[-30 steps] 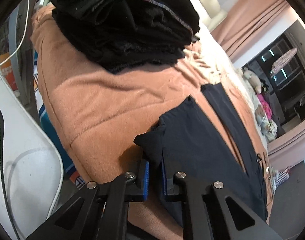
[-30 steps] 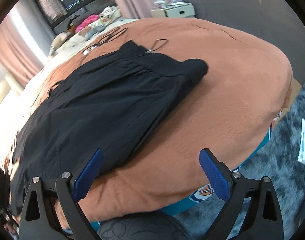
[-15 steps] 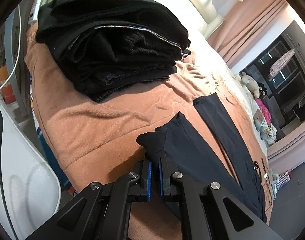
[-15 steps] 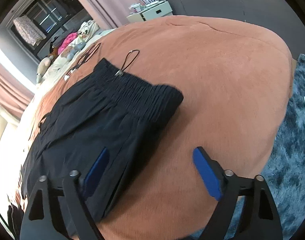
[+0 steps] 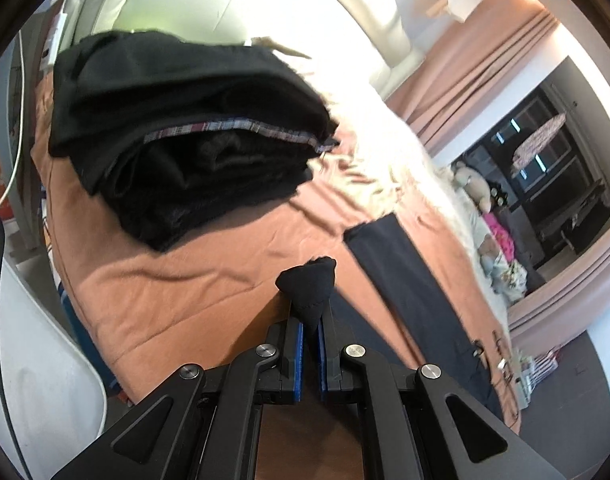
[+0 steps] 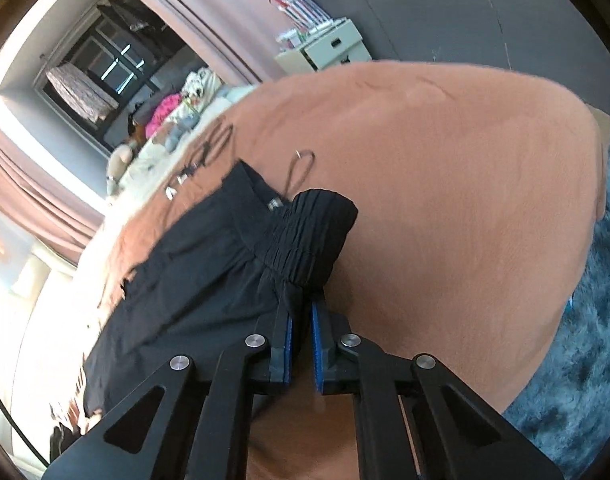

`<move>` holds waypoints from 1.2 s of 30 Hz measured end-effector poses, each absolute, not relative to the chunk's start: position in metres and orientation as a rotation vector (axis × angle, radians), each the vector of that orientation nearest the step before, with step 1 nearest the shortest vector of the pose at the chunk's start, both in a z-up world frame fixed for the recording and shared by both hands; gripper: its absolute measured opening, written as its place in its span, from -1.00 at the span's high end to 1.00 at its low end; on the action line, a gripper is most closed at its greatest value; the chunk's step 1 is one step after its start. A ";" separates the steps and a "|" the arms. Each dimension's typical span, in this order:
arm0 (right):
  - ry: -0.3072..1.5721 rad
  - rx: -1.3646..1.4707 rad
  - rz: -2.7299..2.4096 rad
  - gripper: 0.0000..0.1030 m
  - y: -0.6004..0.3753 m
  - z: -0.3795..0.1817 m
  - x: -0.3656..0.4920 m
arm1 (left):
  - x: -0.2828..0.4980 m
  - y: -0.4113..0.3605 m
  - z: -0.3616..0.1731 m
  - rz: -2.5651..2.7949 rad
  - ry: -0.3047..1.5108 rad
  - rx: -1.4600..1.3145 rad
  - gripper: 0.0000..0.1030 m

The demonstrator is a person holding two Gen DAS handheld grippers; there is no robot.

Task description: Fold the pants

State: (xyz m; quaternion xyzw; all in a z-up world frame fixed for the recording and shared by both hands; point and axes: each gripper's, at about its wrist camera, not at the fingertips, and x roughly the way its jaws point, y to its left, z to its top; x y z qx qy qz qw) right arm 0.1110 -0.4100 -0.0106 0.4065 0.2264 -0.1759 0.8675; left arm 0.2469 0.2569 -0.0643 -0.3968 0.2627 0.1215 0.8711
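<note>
We have both ends of the thin black pants (image 6: 209, 264) pinched: our left hand-held gripper (image 5: 309, 330) clamps a leg hem, our right hand-held gripper (image 6: 299, 322) the gathered waistband. The pants lie stretched on the rust-brown bed blanket (image 6: 465, 200), seemingly still unfolded, so the folding remains.

Your left gripper (image 5: 309, 330) sits at lower centre of its frame, pinching a pants (image 5: 405, 276) leg end; the other leg lies on the blanket (image 5: 177, 292) to its right, a clothes stack (image 5: 185, 152) upper left. Your right gripper (image 6: 299, 320), lower centre, clamps the waistband (image 6: 309, 236), with a cord (image 6: 299, 168) on the blanket above it.
</note>
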 end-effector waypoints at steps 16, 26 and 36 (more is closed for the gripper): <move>0.431 0.790 -0.338 0.92 -0.413 0.013 0.138 | 0.327 0.242 0.003 0.192 0.519 -0.711 0.88; 0.444 0.752 -0.331 0.92 -0.418 0.025 0.188 | 0.410 0.232 0.020 0.165 0.541 -0.669 0.88; 0.498 0.761 -0.346 0.92 -0.437 0.032 0.265 | 0.515 0.218 0.011 0.158 0.627 -0.612 0.88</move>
